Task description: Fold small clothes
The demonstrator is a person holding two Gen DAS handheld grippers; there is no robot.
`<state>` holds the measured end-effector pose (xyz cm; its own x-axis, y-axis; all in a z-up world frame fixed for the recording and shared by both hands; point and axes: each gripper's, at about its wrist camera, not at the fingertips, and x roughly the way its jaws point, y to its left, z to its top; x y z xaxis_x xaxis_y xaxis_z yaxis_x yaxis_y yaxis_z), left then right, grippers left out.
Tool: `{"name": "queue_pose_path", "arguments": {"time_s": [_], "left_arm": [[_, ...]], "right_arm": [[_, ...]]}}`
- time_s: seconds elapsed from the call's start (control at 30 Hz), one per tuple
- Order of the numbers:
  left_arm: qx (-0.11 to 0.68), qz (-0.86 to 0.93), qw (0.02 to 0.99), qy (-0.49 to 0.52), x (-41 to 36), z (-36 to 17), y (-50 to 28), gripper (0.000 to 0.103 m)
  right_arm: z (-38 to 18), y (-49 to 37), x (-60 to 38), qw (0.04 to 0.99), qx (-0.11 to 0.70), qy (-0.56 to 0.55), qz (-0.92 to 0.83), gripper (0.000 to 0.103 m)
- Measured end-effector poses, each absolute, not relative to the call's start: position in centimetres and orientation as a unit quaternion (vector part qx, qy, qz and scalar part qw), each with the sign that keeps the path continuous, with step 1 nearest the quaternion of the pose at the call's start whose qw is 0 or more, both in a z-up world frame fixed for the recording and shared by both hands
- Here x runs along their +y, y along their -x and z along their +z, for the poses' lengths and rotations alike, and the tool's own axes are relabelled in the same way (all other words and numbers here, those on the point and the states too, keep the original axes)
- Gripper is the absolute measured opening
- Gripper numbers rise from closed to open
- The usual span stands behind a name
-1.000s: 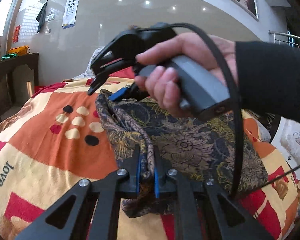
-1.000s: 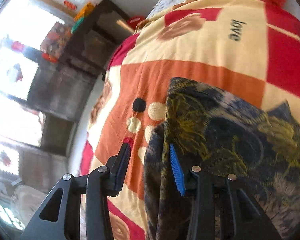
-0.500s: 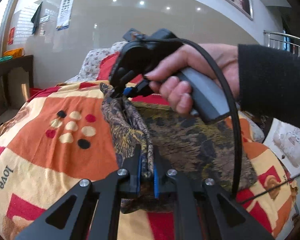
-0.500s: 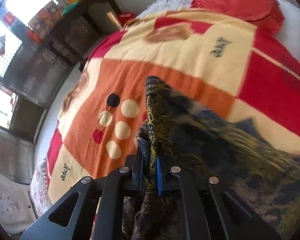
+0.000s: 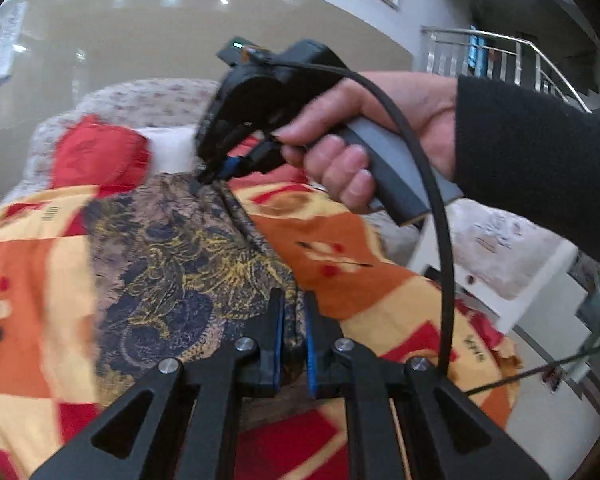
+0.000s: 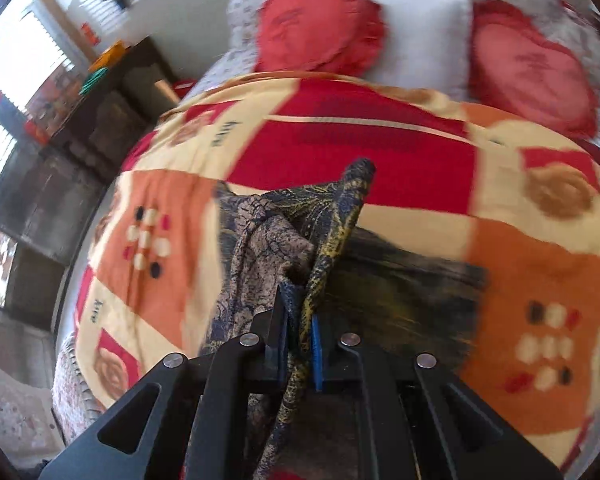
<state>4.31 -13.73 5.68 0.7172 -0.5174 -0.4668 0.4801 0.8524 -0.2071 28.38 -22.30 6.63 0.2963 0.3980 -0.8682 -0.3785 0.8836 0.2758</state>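
garment: dark floral-print cloth (image 5: 172, 264), navy and yellow pattern, lies on the bed blanket (image 5: 372, 280); one edge pulled up between both grippers
garment, right wrist view: bunched fold (image 6: 300, 232) rises from the blanket, paler underside showing, a corner poking up beyond the pads
left hand-held gripper (image 5: 293, 320): clenched on the near edge of the garment, cloth pinched between the blue pads
right hand-held gripper (image 5: 210, 174): clenched on the far edge of the garment, seen from the left wrist view; own view (image 6: 299, 328) shows cloth squeezed between its pads
right hand (image 5: 364, 148): wraps the grey handle, dark sleeve (image 5: 540, 152) at the wrist, black cable looping down in front of it
blanket: orange, red and cream patches with dot motifs, "love" lettering; garment sits about its middle
pillows: two red cushions (image 6: 320, 32) with a white pillow (image 6: 420, 36) between, beyond the blanket at the head of the bed
dark cabinet (image 6: 100, 120): left of the blanket, orange and green items on top, blurred
containers: cannot tell any holding the garment
sharpness: both views motion-blurred
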Motion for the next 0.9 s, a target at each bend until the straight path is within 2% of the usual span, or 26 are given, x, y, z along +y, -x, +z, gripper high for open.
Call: {"name": "queue_pose_path", "arguments": {"time_s": [0.1,0.27,0.4,0.5,0.6,0.67,0.73,0.8,0.83,0.87,0.9], "left_arm": [[0.279,-0.283,0.917,0.030,-17.1,4.7,-5.5,0.009],[0.338,-0.289,0.895,0.027,-20.2,0.7,-8.1,0.009],[0.392,-0.306,0.867,0.028,-20.5,-1.7,-7.3,0.014],[0.399,-0.318,0.859,0.035,-19.0,-1.2,-5.1,0.028],[0.387,-0.318,0.864,0.050,-16.1,0.5,-3.4,0.031],[0.361,-0.298,0.882,0.056,-13.3,2.3,-2.9,0.033],[0.335,-0.261,0.904,0.058,-10.5,3.2,-3.3,0.035],[0.343,-0.216,0.912,0.065,-8.4,2.8,-5.0,0.032],[0.360,-0.203,0.908,0.073,-7.6,2.1,-6.1,0.016],[0.384,-0.187,0.901,0.081,-7.4,1.0,-7.2,0.009],[0.415,-0.173,0.890,0.082,-7.2,-0.7,-8.2,0.007]], "right_arm": [[5.3,-29.1,-25.4,0.805,0.550,-0.010,0.223,0.000],[0.0,-30.6,-27.8,0.805,0.560,-0.014,0.196,0.000],[-3.4,-31.1,-29.4,0.804,0.568,-0.055,0.169,0.000],[-2.3,-30.2,-32.1,0.815,0.532,-0.138,0.183,0.000],[1.1,-27.6,-35.0,0.847,0.462,-0.186,0.186,0.000],[3.0,-25.2,-34.6,0.858,0.437,-0.162,0.217,0.000],[3.9,-22.4,-32.4,0.864,0.432,-0.087,0.245,0.000],[3.4,-18.8,-29.1,0.860,0.432,-0.004,0.272,0.000],[2.6,-17.2,-27.9,0.857,0.437,0.022,0.274,0.000],[1.2,-15.8,-26.5,0.850,0.447,0.044,0.275,0.000],[0.0,-14.9,-26.1,0.847,0.453,0.055,0.273,0.000]]}}
